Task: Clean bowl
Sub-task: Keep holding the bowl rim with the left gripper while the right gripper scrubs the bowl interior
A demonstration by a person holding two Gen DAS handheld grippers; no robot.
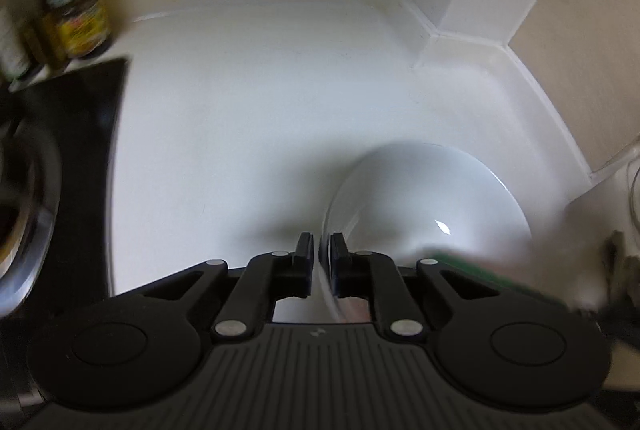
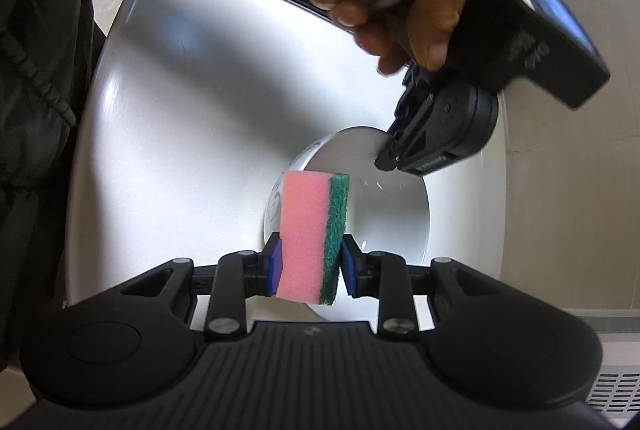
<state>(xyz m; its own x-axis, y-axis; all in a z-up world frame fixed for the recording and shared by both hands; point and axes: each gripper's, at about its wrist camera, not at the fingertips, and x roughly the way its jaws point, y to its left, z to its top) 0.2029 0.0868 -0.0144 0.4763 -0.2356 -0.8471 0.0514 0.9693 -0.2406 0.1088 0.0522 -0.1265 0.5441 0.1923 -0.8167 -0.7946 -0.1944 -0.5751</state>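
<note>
- White glazed ceramic: the bowl (image 2: 352,205) sits on the pale bench (image 1: 260,109), low and right of centre in the left wrist view and at mid-frame in the right wrist view.
- We see the left hand-held gripper (image 1: 321,254) set astride the bowl's near rim, one finger (image 1: 304,258) outside and the other inside. The gap is narrow with the rim in it, but the blur keeps us from telling whether the pads press on it.
- In the right wrist view that same tool comes in from the upper right, carried by a hand (image 2: 416,1), its tip at the bowl's far rim.
- The right hand-held gripper (image 2: 310,262) is clamped on a sponge (image 2: 308,234), pink foam with a green scouring face. The sponge stands on end above the bowl's near side, and we cannot tell whether it touches the glaze.
- We judge the step in hand to be bracing the bowl and bringing the sponge in to scrub.
- To do it well, we would firm the rim grip first, so the bowl cannot skate on the smooth bench.
- Then we would lower the sponge's free end into the hollow and sweep in circles, bottom to wall.
- Off to the upper left of the left wrist view stand jars (image 1: 78,17) beside a dark hob (image 1: 80,149), well apart from the work.
</note>
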